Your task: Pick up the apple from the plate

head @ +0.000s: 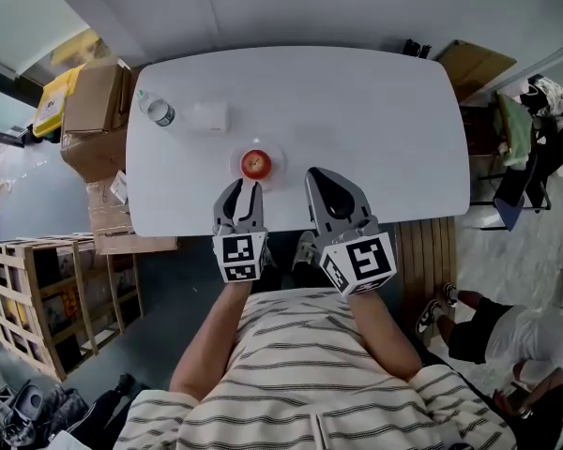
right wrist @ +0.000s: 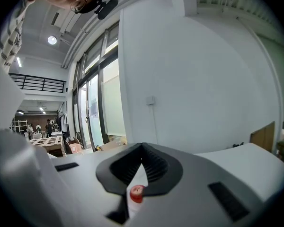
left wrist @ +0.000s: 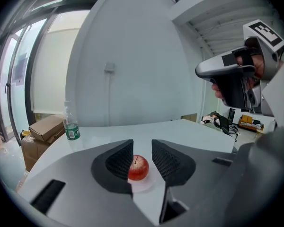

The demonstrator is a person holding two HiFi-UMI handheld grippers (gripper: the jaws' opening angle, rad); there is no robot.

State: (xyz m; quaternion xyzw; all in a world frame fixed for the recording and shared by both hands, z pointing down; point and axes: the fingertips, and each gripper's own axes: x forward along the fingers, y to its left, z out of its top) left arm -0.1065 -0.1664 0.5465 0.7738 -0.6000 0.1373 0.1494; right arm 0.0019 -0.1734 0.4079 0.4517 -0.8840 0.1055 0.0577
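- While the person stands at the near long edge of a white table (head: 357, 111), both grippers reach over that edge, seen from above
- A red apple (head: 255, 164) sits upright, stem up, on a small pale plate (head: 276, 157); the plate lies near the table's near edge, a little left of the middle
- The left gripper (head: 245, 191) has its jaws apart and nothing pinched; its tips lie just short of the plate, pointing at the apple
- From the left gripper view, the apple shows in the gap between the two dark ribbed pads; the left pad covers its side, and it seems to lie just beyond the pad rather than against it
- The right gripper (head: 321, 178) has its jaws closed together at the tips, empty, and lies just right of the plate, beside it
- Bare white tabletop spreads beyond the plate and out to the right end
- Toward the far left corner stand a water bottle (head: 157, 110) and a small white object (head: 209, 116), well apart from the plate
- Off the left end, cardboard boxes (head: 94, 111) and wooden crates (head: 47, 289) crowd close to the table
- Off the right end, a seated person (head: 507, 336) is on the floor side
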